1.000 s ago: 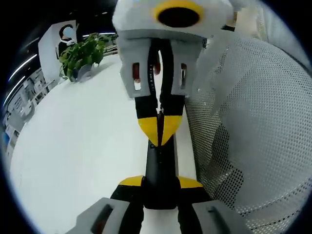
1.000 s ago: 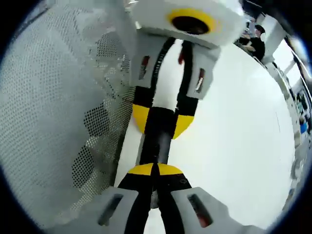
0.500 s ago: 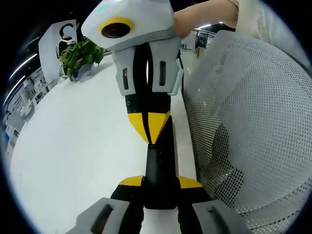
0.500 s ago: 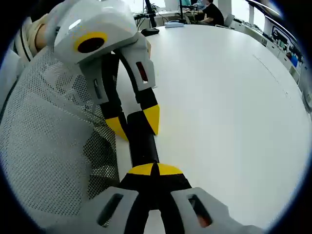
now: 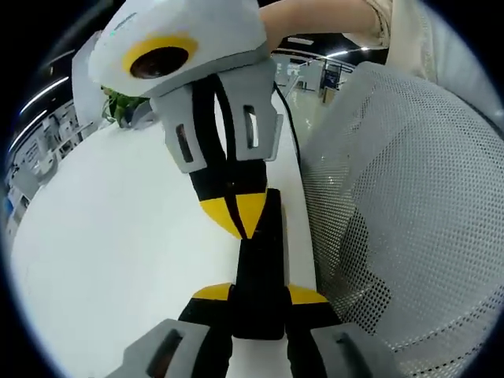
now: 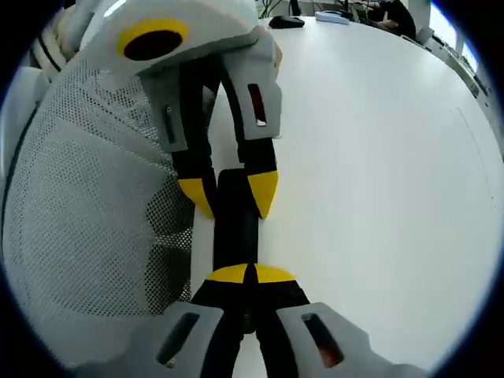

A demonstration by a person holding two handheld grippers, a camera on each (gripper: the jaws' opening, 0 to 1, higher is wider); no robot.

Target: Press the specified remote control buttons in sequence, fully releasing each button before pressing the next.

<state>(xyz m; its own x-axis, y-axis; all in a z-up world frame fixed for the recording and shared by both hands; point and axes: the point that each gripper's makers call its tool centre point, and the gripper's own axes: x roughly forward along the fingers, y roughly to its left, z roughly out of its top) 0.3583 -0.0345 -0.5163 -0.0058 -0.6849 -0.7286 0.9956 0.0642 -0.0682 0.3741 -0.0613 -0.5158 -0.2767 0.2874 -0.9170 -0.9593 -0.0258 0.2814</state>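
My right gripper (image 6: 246, 275) rises from the bottom of the right gripper view, its yellow-tipped jaws brought together so the tips meet with no gap, resting against the near end of the black remote (image 6: 235, 222). I see the remote lying lengthwise on the white table (image 6: 378, 157), running away from my jaws. At the remote's far end the left gripper (image 6: 228, 193) comes in from above, its two yellow tips set on either side of the remote and clasping it. Beside the remote, on its left, stands a grey mesh chair back (image 6: 87, 205). Far beyond the remote, small dark items lie at the table's far edge.
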